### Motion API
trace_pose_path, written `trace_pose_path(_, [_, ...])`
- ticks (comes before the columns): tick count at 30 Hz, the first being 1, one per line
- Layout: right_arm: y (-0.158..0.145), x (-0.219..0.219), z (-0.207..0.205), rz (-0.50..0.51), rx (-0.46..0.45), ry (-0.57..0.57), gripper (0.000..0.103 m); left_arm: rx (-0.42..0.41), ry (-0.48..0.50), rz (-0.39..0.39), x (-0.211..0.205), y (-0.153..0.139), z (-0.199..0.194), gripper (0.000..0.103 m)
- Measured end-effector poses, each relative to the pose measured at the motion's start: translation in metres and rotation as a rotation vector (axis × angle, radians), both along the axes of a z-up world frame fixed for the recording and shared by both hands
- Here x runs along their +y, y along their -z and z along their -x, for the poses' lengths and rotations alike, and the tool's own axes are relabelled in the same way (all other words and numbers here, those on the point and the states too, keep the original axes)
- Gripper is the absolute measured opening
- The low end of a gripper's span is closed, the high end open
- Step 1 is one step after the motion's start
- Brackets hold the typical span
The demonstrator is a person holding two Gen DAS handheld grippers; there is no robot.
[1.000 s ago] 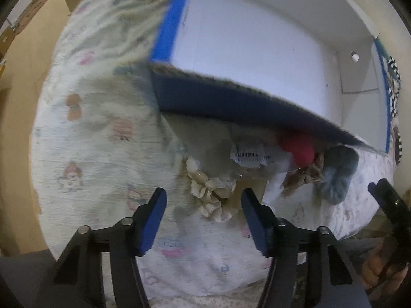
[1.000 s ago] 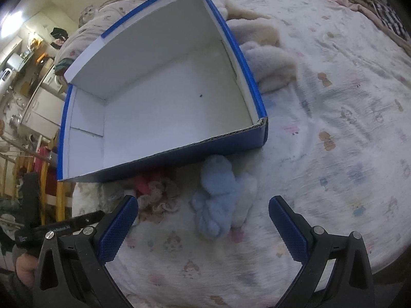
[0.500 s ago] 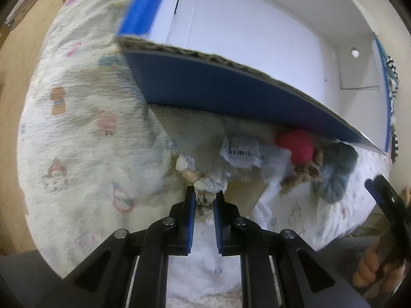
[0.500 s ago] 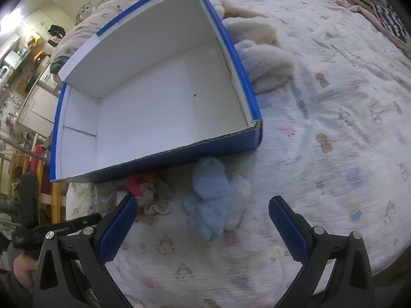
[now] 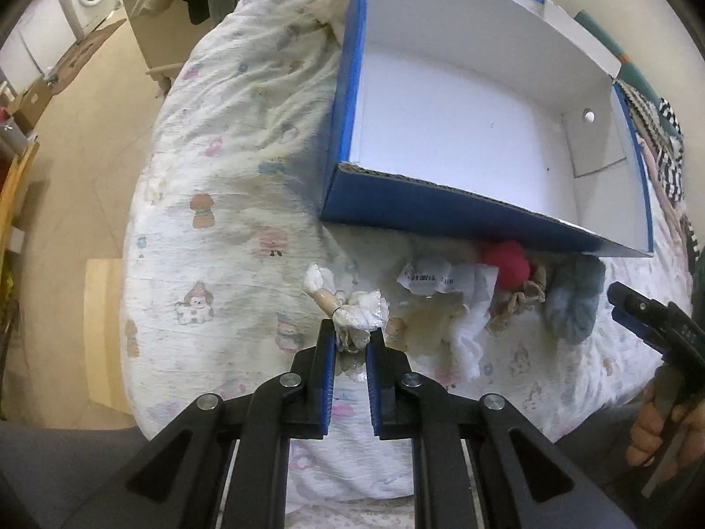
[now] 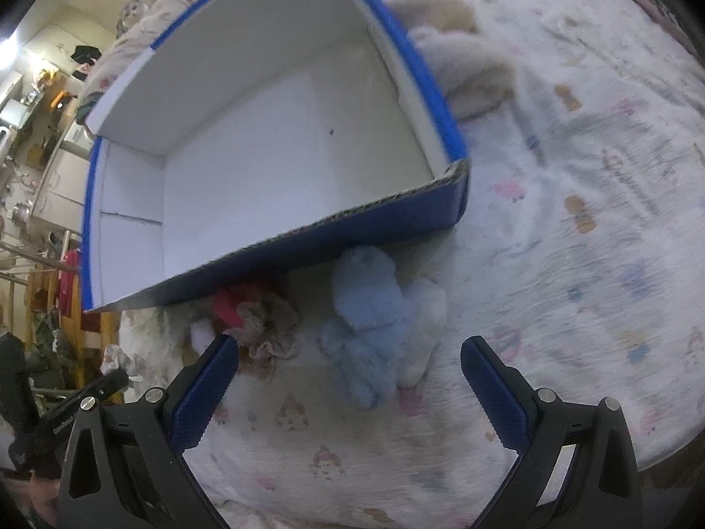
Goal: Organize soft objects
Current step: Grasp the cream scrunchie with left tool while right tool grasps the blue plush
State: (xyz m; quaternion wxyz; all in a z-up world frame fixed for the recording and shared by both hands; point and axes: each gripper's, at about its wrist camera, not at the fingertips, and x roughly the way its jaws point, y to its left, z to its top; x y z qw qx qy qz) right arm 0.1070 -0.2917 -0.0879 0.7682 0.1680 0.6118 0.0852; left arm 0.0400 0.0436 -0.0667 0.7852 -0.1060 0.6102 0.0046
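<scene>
A: Left gripper?
B: Clamped on the white lace doll, on the bedsheet in front of the blue box.
A: Right gripper?
B: Jaws wide, holding nothing. Blue plush lies between them, just beside the box wall.

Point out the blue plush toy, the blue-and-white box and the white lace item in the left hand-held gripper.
blue plush toy [image 6: 365, 308], right wrist view, middle of its body.
blue-and-white box [image 5: 462, 209], left wrist view, near blue outer wall.
white lace item [image 5: 361, 315], left wrist view, frilled part just above the fingertips.
</scene>
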Motion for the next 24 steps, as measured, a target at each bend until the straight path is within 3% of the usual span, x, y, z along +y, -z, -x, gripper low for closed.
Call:
trace_pose_path(6, [0.025,0.015,-0.013,0.141,0.067,-0.018,0.103,-0.024,0.030,-0.057,-0.013,0.001,-0.004,0.012])
trace_pose_path(8, [0.033,0.019,-0.017,0.145,0.093,-0.028,0.087,-0.035,0.041,-0.075,-0.017,0.001,-0.004,0.012])
trace_pose_path(10, [0.040,0.024,-0.019,0.155,0.114,-0.046,0.065,-0.043,0.049,-0.083,-0.020,0.001,-0.006,0.012])
trace_pose_path(13, [0.042,0.028,-0.019,0.146,0.107,-0.053,0.045,-0.049,0.052,-0.086,-0.020,0.000,-0.007,0.012])
trace_pose_path(16, [0.031,0.030,-0.015,0.138,0.059,-0.069,0.039,-0.052,0.050,-0.086,-0.020,0.000,-0.007,0.012])
trace_pose_path(24, [0.003,0.032,0.010,0.034,-0.028,-0.109,0.037,-0.070,0.038,-0.090,-0.018,-0.005,-0.002,0.012])
